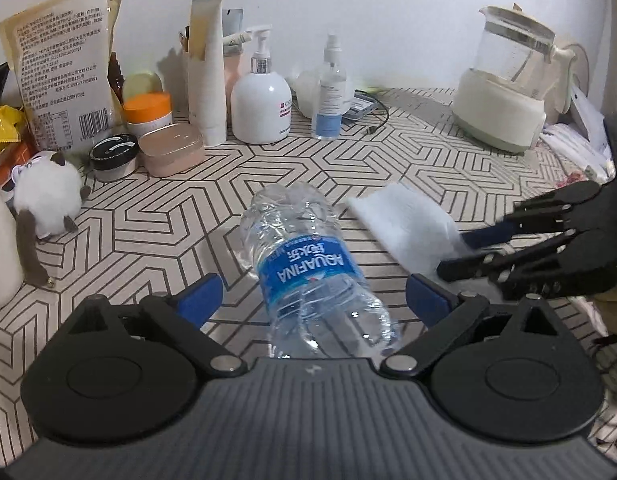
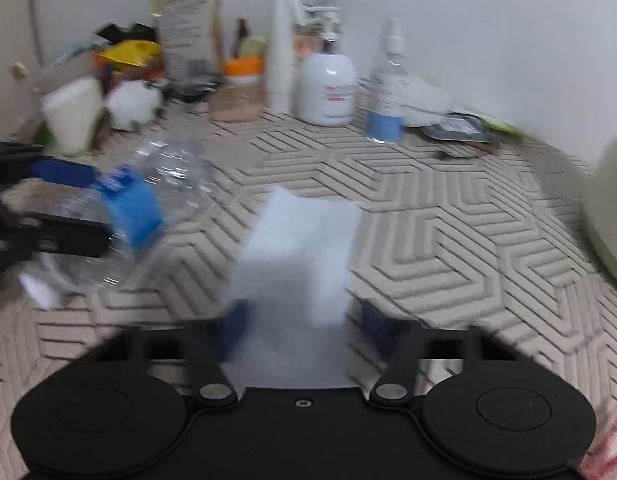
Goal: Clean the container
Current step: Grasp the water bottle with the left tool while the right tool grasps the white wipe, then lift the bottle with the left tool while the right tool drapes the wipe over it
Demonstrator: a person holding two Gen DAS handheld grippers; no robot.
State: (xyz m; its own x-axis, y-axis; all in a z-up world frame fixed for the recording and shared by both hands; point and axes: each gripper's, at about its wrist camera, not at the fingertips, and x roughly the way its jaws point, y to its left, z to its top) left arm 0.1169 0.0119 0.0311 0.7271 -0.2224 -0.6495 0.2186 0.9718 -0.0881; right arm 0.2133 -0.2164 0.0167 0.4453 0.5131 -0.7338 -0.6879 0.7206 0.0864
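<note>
Patterned tabletop [image 1: 348, 160], right-wrist view blurred, water bottle [image 1: 308, 264] base cut off

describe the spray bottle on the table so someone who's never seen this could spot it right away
Look along the white wall at the back of the patterned table. Right of the squat white pump bottle stands the spray bottle, upright. It is the slim clear one with a white spray nozzle and a pale blue band at its base, unlike the opaque white containers beside it.

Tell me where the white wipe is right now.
The white wipe is clamped in the right gripper, right of the water bottle, not touching it; the right wrist view shows it dead centre.
</note>
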